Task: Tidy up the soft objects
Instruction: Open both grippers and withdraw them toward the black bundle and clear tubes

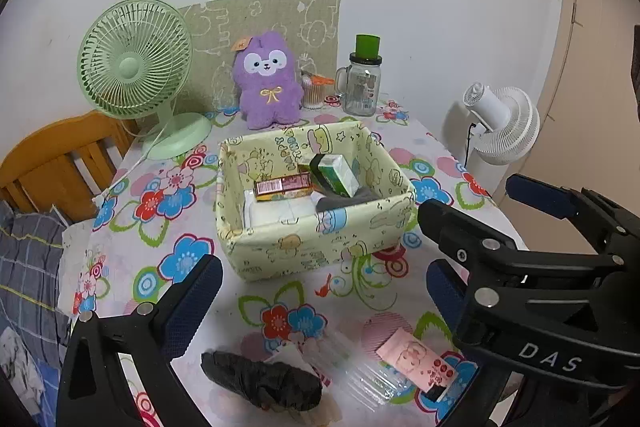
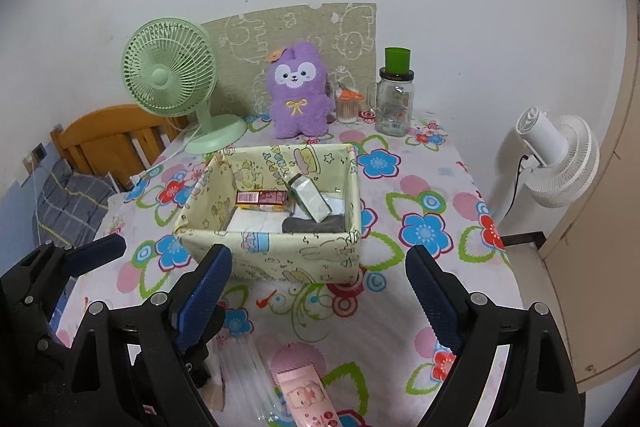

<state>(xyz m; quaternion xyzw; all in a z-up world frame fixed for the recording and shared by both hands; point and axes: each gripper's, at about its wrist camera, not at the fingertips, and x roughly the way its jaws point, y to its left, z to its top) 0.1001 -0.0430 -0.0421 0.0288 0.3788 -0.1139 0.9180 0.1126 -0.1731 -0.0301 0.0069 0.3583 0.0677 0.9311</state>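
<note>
Left wrist view: the left gripper (image 1: 324,291) hovers low over the near part of the table (image 1: 132,255), its 2 blue-padded fingers spread wide apart and holding nothing. The right gripper (image 1: 472,203) enters from the right, also spread and empty. Just below, at the near edge, lie a crumpled black bundle (image 1: 262,381), a clear plastic packet (image 1: 360,371) and a pink tissue pack (image 1: 416,361). Beyond them, mid-table, stands a pale yellow fabric box (image 1: 312,243) that already holds a red-brown carton (image 1: 284,187), a green carton (image 1: 334,173), white folded pieces and something grey.

Likely risks: the black bundle looks loosely scrunched, so a shallow pinch could lift 1 fold and let the rest trail or drop. The clear packet looks slippery and lies touching the pink pack, so a grab could drag both. The box walls look soft and could buckle if a finger catches the rim.

Right wrist view: the right gripper (image 2: 320,291) is likewise apart and empty, aimed at the box (image 2: 280,255), with the pink pack (image 2: 308,399) and clear packet (image 2: 244,371) close beneath. The left gripper (image 2: 76,259) shows at the left edge.

The table wears a bright flower-print cloth. At the far side, against a white wall, stand a green desk fan (image 2: 172,83), a purple plush toy (image 2: 298,91), a tub of cotton swabs (image 2: 347,107) and a glass jar mug (image 2: 394,103). A white fan (image 2: 556,159) stands to the right, a wooden chair (image 2: 108,139) to the left.
</note>
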